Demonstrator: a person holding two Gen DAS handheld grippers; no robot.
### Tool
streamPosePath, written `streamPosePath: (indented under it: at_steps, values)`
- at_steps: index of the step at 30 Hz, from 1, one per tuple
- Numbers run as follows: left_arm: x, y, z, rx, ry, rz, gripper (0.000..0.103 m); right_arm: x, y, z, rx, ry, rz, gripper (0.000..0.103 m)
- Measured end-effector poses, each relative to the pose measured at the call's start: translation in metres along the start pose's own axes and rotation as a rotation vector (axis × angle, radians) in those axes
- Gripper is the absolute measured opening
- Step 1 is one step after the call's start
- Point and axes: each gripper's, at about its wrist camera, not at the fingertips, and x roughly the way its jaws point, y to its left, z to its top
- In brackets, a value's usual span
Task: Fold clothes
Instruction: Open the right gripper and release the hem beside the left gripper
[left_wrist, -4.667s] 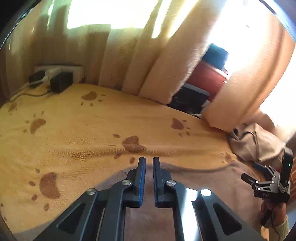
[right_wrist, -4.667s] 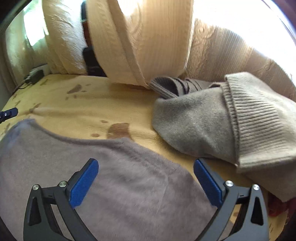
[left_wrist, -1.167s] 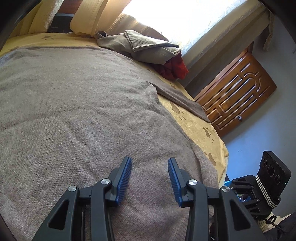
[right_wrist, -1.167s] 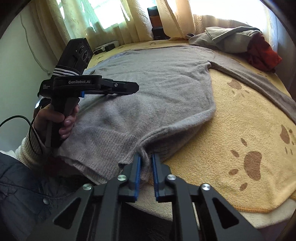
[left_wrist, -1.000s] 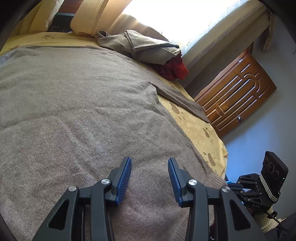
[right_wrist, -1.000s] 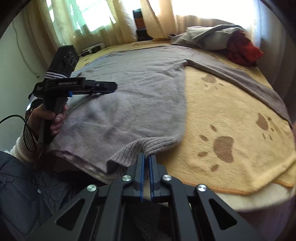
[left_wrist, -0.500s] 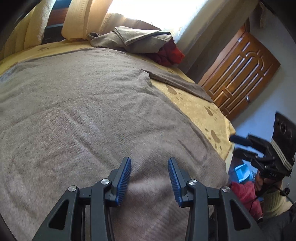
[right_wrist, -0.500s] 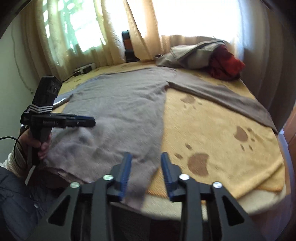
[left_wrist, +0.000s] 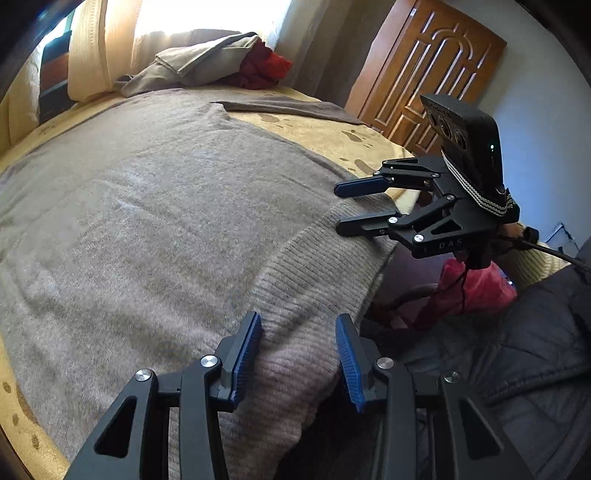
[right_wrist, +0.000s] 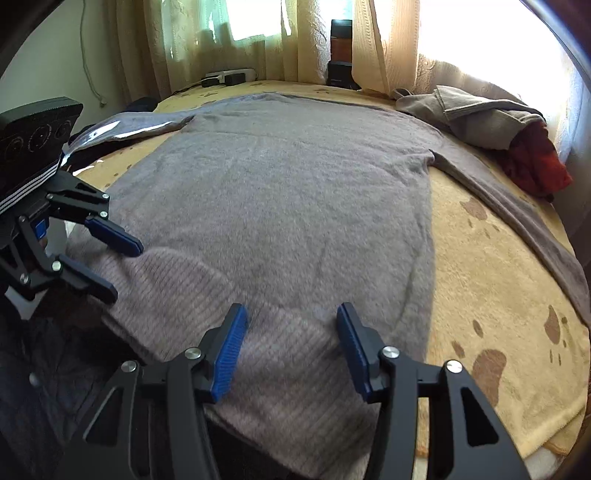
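Note:
A grey knit sweater (left_wrist: 166, 184) (right_wrist: 295, 184) lies spread flat on the bed, its ribbed hem (right_wrist: 280, 354) hanging over the near edge. My left gripper (left_wrist: 299, 354) is open, its blue pads on either side of a bulge of the hem at the left end. My right gripper (right_wrist: 291, 343) hovers over the hem further right; its jaws are opening, with the hem below the gap and neither pad pressing on it. Each gripper shows in the other's view: the right gripper (left_wrist: 338, 208) and the left gripper (right_wrist: 125, 271), both with jaws apart.
A yellow paw-print blanket (right_wrist: 498, 295) covers the bed. Beige clothes (right_wrist: 480, 110) and a red garment (right_wrist: 532, 162) are piled at the far right by the curtains. A power strip (right_wrist: 229, 75) lies at the back. A wooden door (left_wrist: 424, 81) and a dark jacket (left_wrist: 535, 350) are at the near side.
The right gripper, shut on the hem's corner a second ago, has let go, spread its jaws and shifted left along the hem. The left gripper has drawn back to the hem edge.

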Motion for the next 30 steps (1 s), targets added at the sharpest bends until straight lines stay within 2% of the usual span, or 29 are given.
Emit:
streamPosePath:
  at_steps: [3,6,8,11,13,15,18,19,25,28,30]
  values:
    - [-0.008,0.012,-0.009,-0.057,0.024,-0.111,0.043,-0.01,0.001,-0.011,-0.03,-0.001,-0.013,0.055]
    - [-0.016,0.025,-0.014,-0.125,0.025,-0.168,0.043,-0.012,0.001,-0.007,-0.029,0.017,-0.016,0.056]
    - [-0.022,0.026,-0.013,-0.14,0.015,-0.159,0.043,-0.013,0.001,0.002,-0.01,0.023,-0.016,0.057]
    - [-0.029,0.023,-0.009,-0.112,-0.017,-0.112,0.043,-0.019,0.01,0.022,-0.01,-0.066,0.033,0.057]
    - [-0.028,0.023,-0.011,-0.103,-0.008,-0.092,0.043,-0.016,0.023,0.037,-0.032,-0.103,0.049,0.057]
    - [-0.022,0.027,-0.016,-0.113,0.025,-0.079,0.043,0.0,0.039,0.047,-0.073,-0.091,0.057,0.059]
    - [-0.028,0.034,-0.031,-0.126,0.014,-0.11,0.043,0.028,0.058,0.044,-0.146,-0.006,0.075,0.06]
    - [-0.032,0.037,-0.036,-0.147,0.008,-0.128,0.043,0.027,0.058,0.039,-0.151,-0.031,0.075,0.06]
    - [-0.046,0.058,-0.058,-0.256,-0.013,-0.237,0.043,0.012,0.034,0.014,-0.137,-0.003,0.098,0.071]
    - [-0.055,0.057,-0.056,-0.24,-0.01,-0.18,0.043,0.011,0.037,0.021,-0.133,0.031,0.092,0.073]
    - [-0.065,0.056,-0.052,-0.206,-0.02,-0.111,0.043,0.007,0.036,0.032,-0.089,-0.013,0.136,0.073]
